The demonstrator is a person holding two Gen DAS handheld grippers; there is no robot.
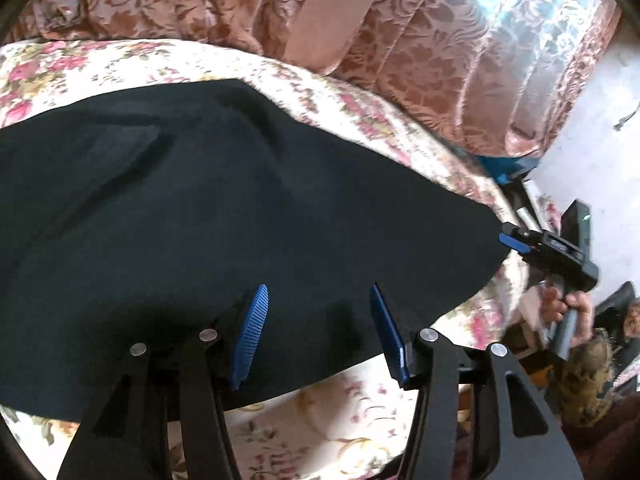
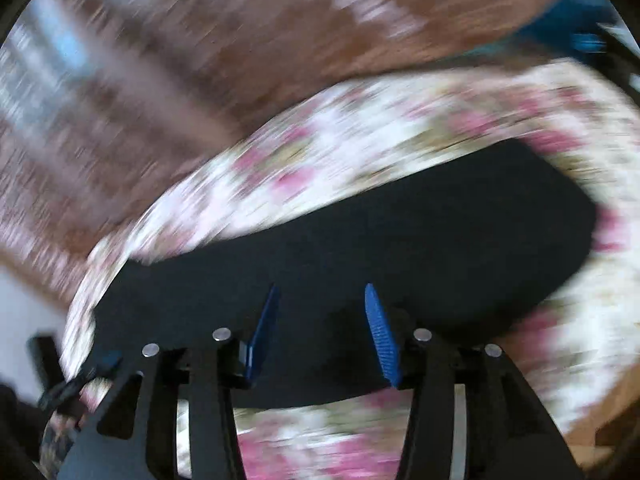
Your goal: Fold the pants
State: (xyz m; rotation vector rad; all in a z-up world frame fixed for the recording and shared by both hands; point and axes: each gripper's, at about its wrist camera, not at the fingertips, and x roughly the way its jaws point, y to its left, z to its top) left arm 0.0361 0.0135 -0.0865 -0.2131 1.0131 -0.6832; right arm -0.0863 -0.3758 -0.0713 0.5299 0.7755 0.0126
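Black pants lie spread flat on a floral bedsheet. My left gripper is open and empty, its blue fingers over the pants' near edge. In the left wrist view the right gripper is at the pants' right end, held by a hand; its blue fingers look close together at the fabric edge. The right wrist view is heavily motion-blurred. It shows the right gripper with jaws apart over the black pants, nothing between them.
A brown patterned curtain hangs behind the bed. A pale floor lies to the right, with a blue object by the bed's corner. The person's patterned clothing is at lower right.
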